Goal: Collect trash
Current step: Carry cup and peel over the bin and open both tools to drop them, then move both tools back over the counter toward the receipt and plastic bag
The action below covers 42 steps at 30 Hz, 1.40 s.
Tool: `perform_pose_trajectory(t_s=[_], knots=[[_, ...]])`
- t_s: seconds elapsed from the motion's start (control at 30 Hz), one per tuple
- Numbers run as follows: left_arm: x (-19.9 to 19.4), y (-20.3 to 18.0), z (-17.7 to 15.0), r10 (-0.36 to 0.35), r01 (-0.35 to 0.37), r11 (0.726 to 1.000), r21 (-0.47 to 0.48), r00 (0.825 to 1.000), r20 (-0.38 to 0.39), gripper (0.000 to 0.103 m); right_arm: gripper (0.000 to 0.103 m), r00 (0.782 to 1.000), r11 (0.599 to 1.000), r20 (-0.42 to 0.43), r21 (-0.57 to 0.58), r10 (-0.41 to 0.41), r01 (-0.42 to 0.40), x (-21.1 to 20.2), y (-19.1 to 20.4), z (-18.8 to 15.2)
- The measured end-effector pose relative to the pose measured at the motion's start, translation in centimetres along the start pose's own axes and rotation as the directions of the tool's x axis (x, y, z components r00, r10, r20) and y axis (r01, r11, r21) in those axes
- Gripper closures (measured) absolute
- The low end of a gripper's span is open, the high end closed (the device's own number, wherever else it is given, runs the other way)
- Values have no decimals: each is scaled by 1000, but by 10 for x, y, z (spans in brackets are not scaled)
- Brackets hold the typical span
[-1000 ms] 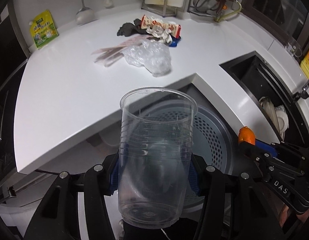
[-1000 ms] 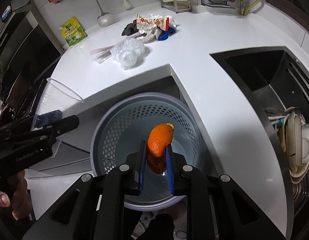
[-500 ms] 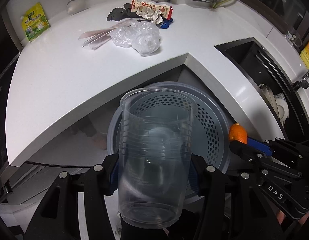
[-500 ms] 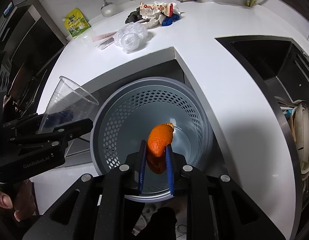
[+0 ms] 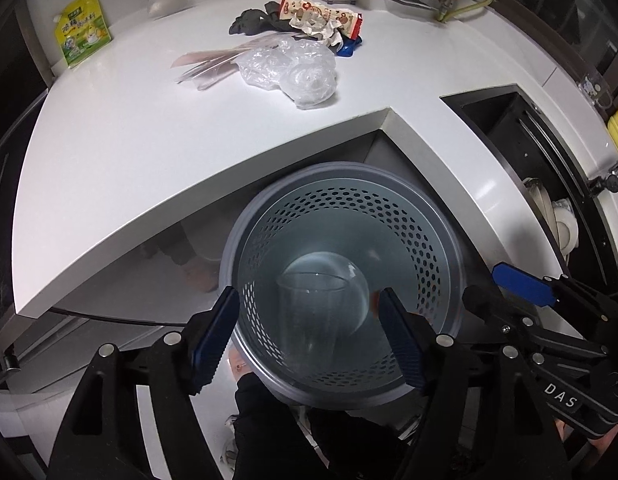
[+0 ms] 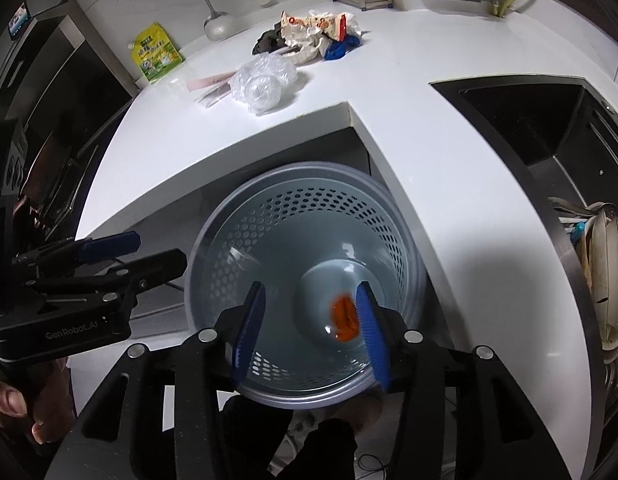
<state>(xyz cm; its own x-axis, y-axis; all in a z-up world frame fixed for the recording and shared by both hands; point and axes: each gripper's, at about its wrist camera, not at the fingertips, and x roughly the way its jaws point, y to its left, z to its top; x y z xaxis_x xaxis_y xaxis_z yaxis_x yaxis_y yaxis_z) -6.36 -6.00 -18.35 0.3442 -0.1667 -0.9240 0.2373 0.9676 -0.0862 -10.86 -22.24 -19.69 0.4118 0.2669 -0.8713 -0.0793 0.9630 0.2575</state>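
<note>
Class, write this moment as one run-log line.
left tool: open | right tool: open | cup, peel: in bin | wrappers: on counter

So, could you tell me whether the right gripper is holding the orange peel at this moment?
No, the right gripper is open with nothing between its fingers, and the orange peel lies at the bottom of the trash bin.
</note>
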Motion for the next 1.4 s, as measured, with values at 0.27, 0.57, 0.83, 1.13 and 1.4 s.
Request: perform_pose_trajectory(t_s=[0.27,0.57,0.83,1.13,1.4], knots=[[-5,3,1,14,-14,1000,-11,1000,19,32,57,1000,1000,7,5,-6,6,-2,-1,0],[-13,3,3,21,-20,1000,-13,999,41,25,56,1000,1000,21,4,-12,12,-8,-2,2],[-23,3,7,22,-21,1000,-15,997,75,21,52,999,1000,43,-2,-21,21,-16,-2,6],[-38,12,19,27,-25,1000,-18,991,129,15,47,996,999,83,-4,-37,38,-25,3,18],[-49,33,41,30,-26,999,-25,984,175,14,40,989,999,137,2,-53,53,-31,15,39]])
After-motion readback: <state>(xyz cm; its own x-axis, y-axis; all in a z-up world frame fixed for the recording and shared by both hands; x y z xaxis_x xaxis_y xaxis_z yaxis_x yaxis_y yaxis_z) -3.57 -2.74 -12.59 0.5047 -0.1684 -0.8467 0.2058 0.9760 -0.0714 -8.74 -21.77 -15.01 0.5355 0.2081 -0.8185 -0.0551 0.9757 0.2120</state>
